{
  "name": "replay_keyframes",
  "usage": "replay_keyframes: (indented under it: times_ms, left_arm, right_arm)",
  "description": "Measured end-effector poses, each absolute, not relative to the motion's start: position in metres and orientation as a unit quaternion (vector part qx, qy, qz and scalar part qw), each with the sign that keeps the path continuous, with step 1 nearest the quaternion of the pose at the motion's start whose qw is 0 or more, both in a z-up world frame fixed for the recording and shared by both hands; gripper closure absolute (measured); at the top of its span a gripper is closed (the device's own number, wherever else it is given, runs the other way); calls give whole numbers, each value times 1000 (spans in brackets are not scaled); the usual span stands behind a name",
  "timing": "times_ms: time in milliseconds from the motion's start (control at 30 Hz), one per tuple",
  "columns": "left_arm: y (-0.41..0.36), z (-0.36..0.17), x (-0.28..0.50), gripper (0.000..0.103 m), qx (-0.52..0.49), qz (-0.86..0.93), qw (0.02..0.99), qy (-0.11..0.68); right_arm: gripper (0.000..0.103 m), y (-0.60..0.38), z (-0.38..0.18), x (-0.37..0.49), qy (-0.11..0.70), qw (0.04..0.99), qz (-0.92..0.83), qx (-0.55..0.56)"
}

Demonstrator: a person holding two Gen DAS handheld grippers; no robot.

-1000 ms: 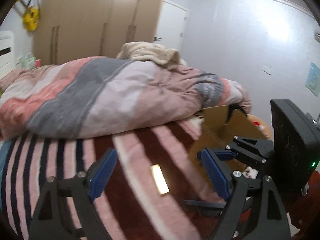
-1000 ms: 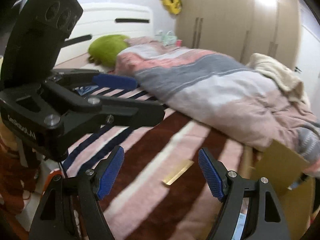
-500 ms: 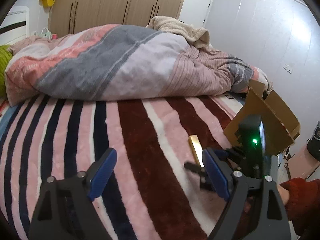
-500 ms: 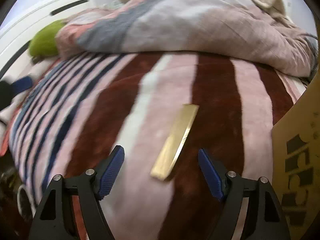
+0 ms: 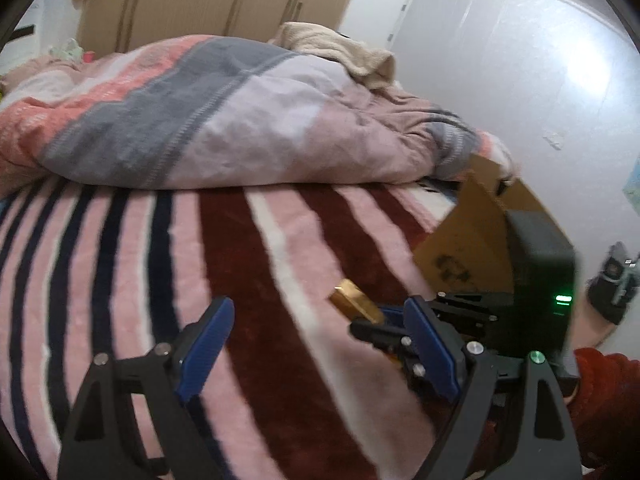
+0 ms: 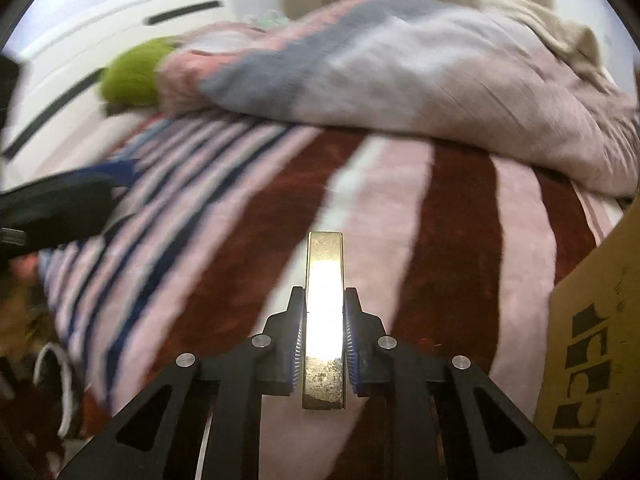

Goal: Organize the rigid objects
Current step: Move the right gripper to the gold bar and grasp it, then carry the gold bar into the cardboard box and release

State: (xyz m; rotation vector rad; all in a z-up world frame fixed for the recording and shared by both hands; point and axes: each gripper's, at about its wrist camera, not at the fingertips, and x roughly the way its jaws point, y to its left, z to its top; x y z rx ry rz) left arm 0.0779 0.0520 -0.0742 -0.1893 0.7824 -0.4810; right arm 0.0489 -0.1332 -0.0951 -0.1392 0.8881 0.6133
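A long shiny gold bar [image 6: 324, 320] lies along my right gripper [image 6: 324, 308], whose blue pads are shut on its sides over the striped blanket. In the left wrist view the gold bar [image 5: 354, 296] pokes out of the right gripper [image 5: 384, 320] at the right. My left gripper [image 5: 316, 344] is open and empty, hovering over the blanket left of the bar.
A striped pink, maroon and navy blanket [image 5: 160, 260] covers the bed. A bunched quilt [image 5: 208, 112] lies behind it. An open cardboard box [image 5: 476, 232] stands at the bed's right edge, also in the right wrist view [image 6: 592, 340]. A green pillow [image 6: 132, 76] is far left.
My right gripper moved down onto the gold bar and closed on it. The left gripper stayed open and shifted slightly.
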Motion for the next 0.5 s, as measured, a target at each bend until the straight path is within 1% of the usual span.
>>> replay_keyframes:
  times_ms: [67, 100, 133, 167, 233, 300, 333, 400, 500]
  left_arm:
    - [44, -68, 76, 19, -101, -255, 885, 377]
    - [39, -64, 75, 23, -108, -268, 881, 374]
    - [35, -59, 73, 31, -115, -281, 878, 369]
    - [30, -54, 71, 35, -122, -294, 875, 365]
    - [21, -40, 69, 48, -141, -325, 866, 352]
    - [10, -24, 67, 58, -151, -352, 859, 339]
    - [5, -18, 67, 65, -148, -353, 861, 335]
    - [-7, -6, 68, 71, -142, -362, 862, 327]
    - [-31, 9, 73, 72, -132, -378, 859, 319]
  right_arm:
    - [90, -134, -69, 34, 405, 853, 323, -64]
    - [90, -135, -59, 31, 398, 853, 331, -63]
    - [90, -136, -48, 26, 392, 853, 339, -61]
    - [90, -139, -37, 22, 385, 852, 348, -60]
    - [90, -147, -14, 12, 371, 854, 361, -57]
    - [90, -157, 1, 7, 361, 857, 363, -55]
    - [90, -162, 7, 6, 356, 860, 361, -54]
    - [90, -178, 20, 4, 345, 867, 355, -49]
    - [90, -204, 34, 4, 337, 875, 346, -36]
